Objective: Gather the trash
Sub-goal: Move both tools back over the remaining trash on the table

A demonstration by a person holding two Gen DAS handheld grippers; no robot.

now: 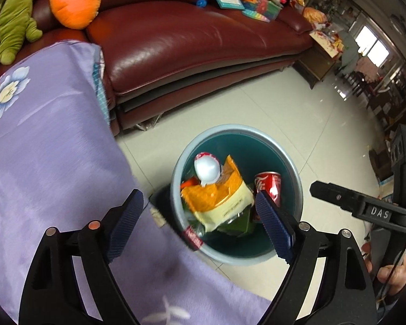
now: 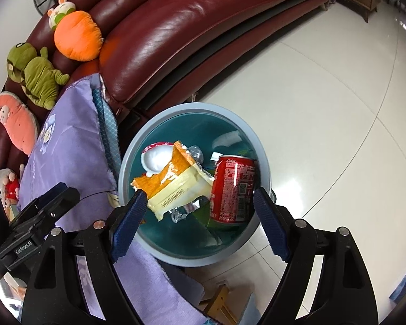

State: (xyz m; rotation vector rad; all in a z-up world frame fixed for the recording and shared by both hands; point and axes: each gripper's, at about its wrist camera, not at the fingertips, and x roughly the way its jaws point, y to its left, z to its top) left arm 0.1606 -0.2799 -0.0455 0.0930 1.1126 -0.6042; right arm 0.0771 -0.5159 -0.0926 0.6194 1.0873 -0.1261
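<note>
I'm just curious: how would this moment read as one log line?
left gripper: open, empty | right gripper: open, empty | trash bin: holds red can, orange wrapper

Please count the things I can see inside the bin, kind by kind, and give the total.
Inside the bin:
Red can: 1
Orange and cream snack bag: 1
White cup with red rim: 1
Clear plastic bottle: 1
Green wrapper: 1
Total: 5 that show clearly; more may lie hidden underneath.
</note>
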